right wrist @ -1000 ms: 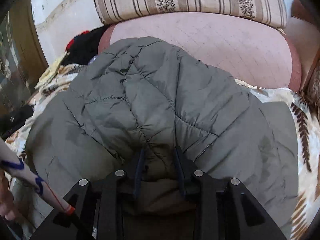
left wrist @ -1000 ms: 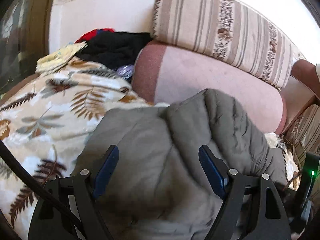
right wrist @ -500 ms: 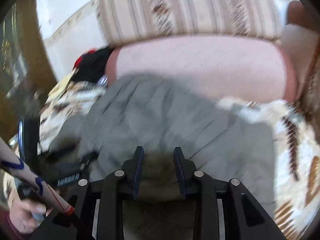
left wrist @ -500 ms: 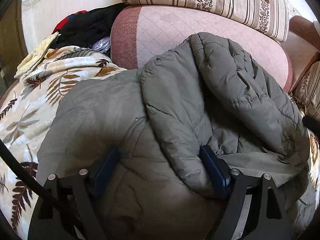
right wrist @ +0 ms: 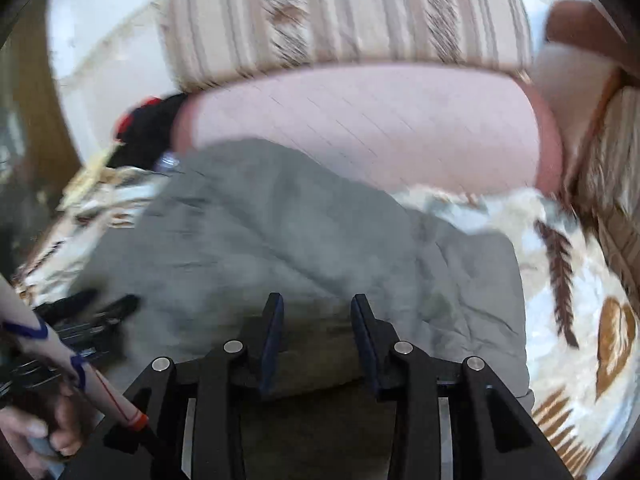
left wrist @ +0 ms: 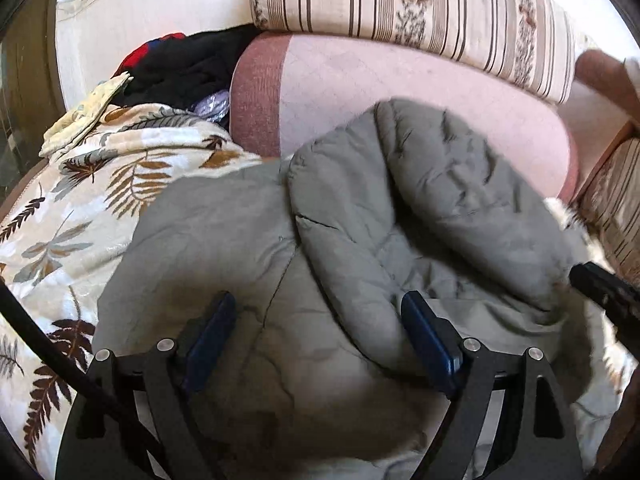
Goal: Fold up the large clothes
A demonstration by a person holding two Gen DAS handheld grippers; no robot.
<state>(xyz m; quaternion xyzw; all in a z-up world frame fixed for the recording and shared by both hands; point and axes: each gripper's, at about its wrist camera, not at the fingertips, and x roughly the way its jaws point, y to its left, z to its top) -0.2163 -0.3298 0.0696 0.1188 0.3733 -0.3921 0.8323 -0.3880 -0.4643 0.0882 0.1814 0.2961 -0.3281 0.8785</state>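
Grey padded jacket (left wrist: 320, 264) lies on leaf-print bed cover (left wrist: 68, 216), near pink bolster (left wrist: 400, 92), w/ left claw (left wrist: 316, 332) spread wide over its folded-in sleeve, prob. to flatten it, & right claw (right wrist: 316, 332) part-open, pinching nothing.

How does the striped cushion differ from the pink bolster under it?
The striped cushion carries brown stripes and floral bands on cream; the pink bolster is plain pink with faint quilting. The striped cushion sits on top at the back; the pink bolster lies beneath it, with the grey jacket resting against its front. Both are long and lie crosswise behind the jacket.
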